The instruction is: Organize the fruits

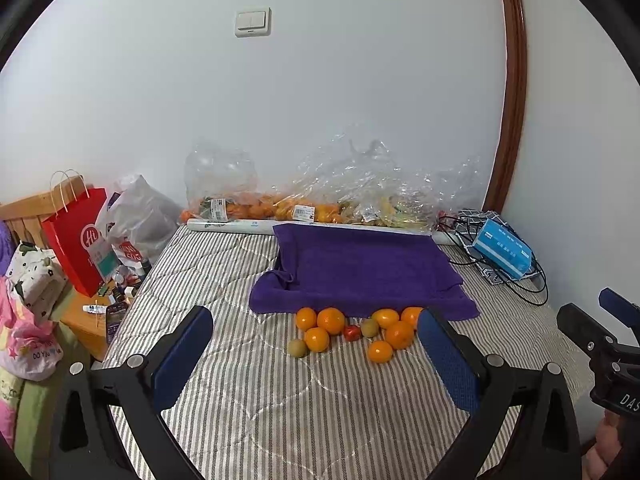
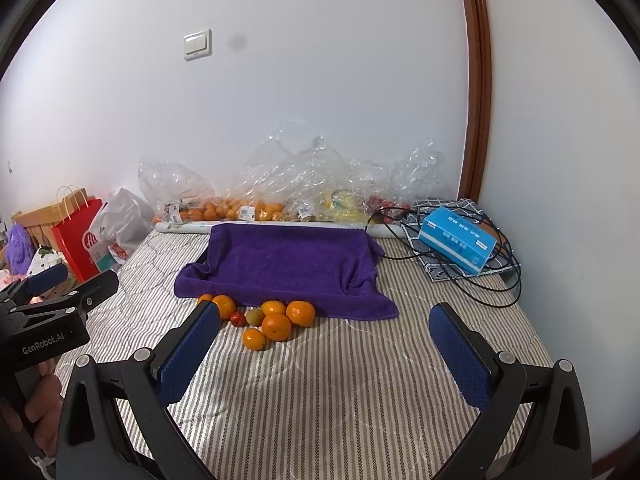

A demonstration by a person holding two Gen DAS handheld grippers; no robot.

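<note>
Orange fruits [image 1: 332, 320] lie clustered on the striped bed [image 1: 280, 400], touching the purple towel's [image 1: 360, 268] near edge. Both grippers hover spread and empty; the left gripper [image 1: 316, 356] faces the pile more squarely than the right gripper [image 2: 324, 356], likely nearer.

A bed [image 1: 260, 408] with a grey-and-white striped quilted cover carries everything. A purple towel [image 1: 360, 268] lies across its middle, and a loose cluster of oranges [image 1: 330, 320], two small greenish fruits [image 1: 297, 347] and one small red fruit [image 1: 352, 332] sits just at the towel's near edge. Along the wall lie clear plastic bags of fruit [image 1: 304, 200] behind a white roll [image 1: 232, 225], with a blue tissue box [image 2: 458, 240] and black cables [image 2: 496, 292] at the far right corner.
</note>
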